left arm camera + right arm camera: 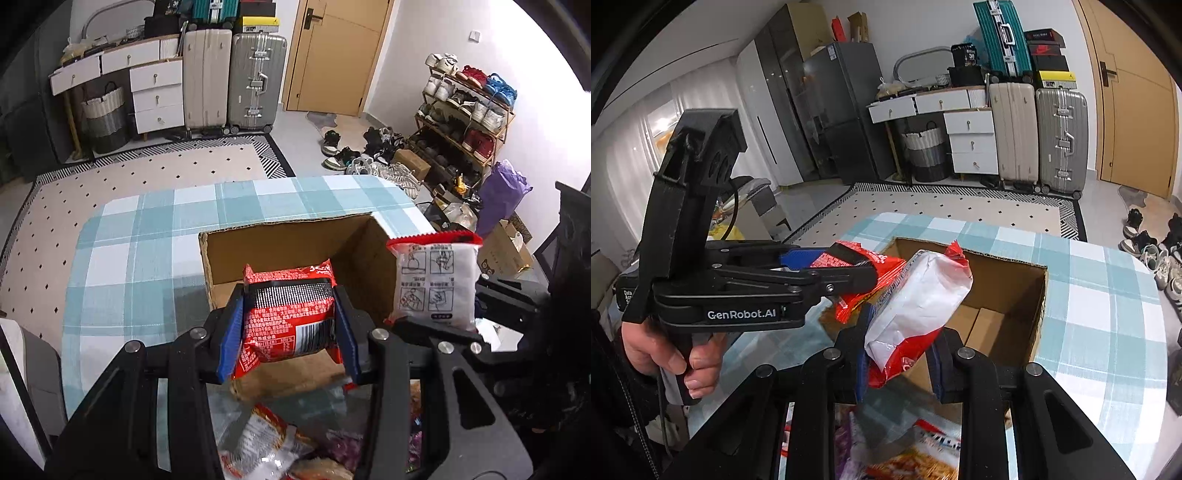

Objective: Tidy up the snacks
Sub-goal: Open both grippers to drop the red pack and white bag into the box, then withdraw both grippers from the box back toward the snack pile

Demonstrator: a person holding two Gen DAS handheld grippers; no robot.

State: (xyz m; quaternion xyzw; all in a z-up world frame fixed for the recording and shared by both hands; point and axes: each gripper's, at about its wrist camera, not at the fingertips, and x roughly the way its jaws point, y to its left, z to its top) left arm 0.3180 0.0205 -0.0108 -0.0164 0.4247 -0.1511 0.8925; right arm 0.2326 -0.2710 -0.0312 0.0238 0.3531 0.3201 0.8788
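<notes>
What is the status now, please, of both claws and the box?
Left claw shut on red packet. Right claw shut on white packet. Both above open cardboard box; box looks empty, nothing blocking.

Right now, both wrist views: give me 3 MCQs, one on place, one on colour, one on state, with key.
1. Where is the cardboard box?
A. on the plaid tablecloth
B. on the rug
C. on the shoe rack

2. Colour of the left gripper finger pads?
A. green
B. blue
C. yellow

3. State of the right gripper?
A. open, empty
B. shut on the white-and-red packet
C. out of view

Key: A, the box stands on the plaid tablecloth; B, blue pads flank the red packet; C is wrong, B: its jaws pinch the white-and-red packet.
</notes>
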